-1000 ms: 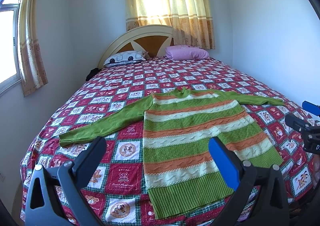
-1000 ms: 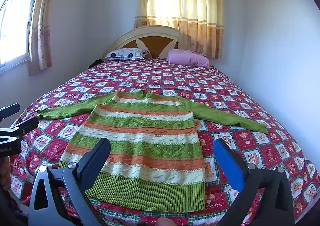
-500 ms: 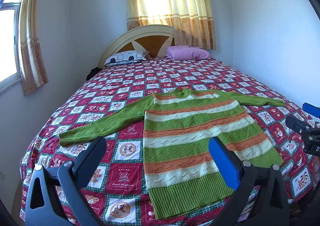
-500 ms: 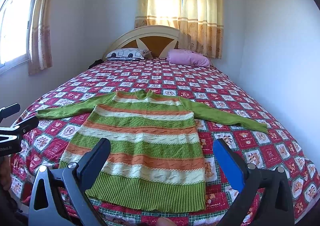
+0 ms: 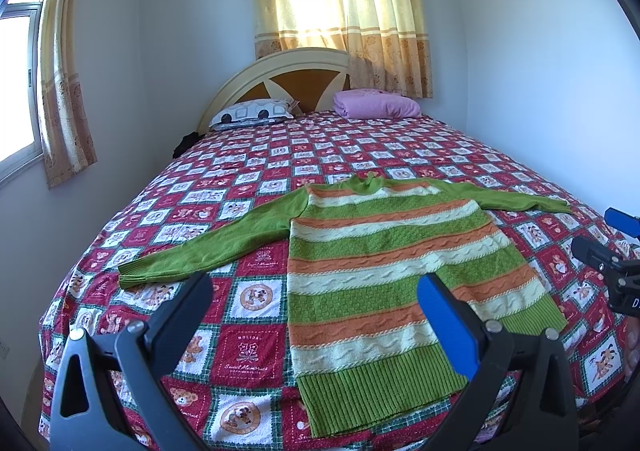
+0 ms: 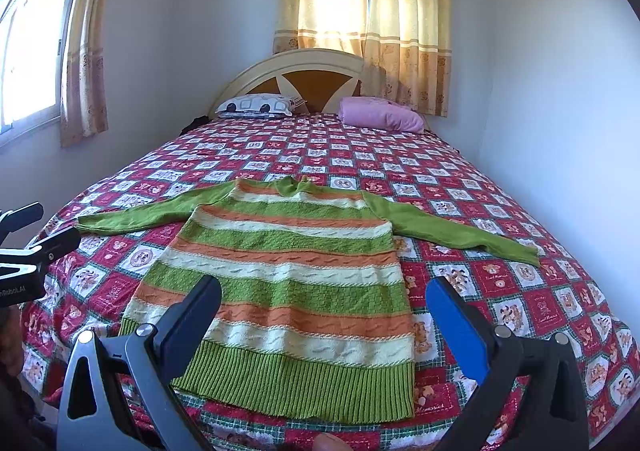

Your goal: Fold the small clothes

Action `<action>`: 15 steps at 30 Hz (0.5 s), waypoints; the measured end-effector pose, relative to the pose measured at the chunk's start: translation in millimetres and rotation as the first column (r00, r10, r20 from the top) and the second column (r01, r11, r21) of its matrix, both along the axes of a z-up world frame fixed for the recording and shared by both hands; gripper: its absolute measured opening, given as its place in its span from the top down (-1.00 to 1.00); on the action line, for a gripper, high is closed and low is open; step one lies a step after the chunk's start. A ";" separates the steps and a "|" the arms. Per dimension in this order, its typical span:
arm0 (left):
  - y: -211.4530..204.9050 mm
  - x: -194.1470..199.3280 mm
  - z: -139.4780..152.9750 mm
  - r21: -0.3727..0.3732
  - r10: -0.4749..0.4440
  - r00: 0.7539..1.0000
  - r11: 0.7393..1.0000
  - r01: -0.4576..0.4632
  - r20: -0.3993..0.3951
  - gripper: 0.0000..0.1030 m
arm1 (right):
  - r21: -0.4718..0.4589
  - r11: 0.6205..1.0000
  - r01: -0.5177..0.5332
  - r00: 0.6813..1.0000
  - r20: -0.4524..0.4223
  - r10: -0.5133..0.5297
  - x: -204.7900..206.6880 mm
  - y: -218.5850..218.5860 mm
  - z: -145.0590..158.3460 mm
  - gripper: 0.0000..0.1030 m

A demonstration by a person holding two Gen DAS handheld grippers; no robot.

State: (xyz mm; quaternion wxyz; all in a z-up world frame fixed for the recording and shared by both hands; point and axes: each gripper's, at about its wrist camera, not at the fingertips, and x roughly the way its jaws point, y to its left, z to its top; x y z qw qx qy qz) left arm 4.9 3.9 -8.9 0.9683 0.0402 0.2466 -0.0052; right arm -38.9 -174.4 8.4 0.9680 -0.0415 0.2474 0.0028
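Sweater lies flat on the bed, beyond both spread, empty claws.

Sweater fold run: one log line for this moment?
stage: pre-grasp | sweater: flat on bed, sleeves spread, unfolded | left tool: open, empty | right tool: open, empty

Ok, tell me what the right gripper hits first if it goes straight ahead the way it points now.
The right gripper, open and empty, points down at the sweater spread flat on the bed. Going straight, it would probably meet the sweater's lower striped body first; exact depth is unclear through the fisheye.
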 end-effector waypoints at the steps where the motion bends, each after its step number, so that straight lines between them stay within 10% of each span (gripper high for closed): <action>1: 0.1 0.0 -0.1 -0.001 -0.001 1.000 1.000 0.001 0.001 -1.00 | 0.000 1.000 0.000 1.000 0.000 0.000 0.5 0.1 -0.2 -0.98; 15: 1.3 -1.9 -1.1 -0.002 0.001 1.000 1.000 -0.001 -0.004 -1.00 | 0.007 1.000 -0.007 1.000 -0.009 0.007 2.7 -3.2 -2.6 -0.98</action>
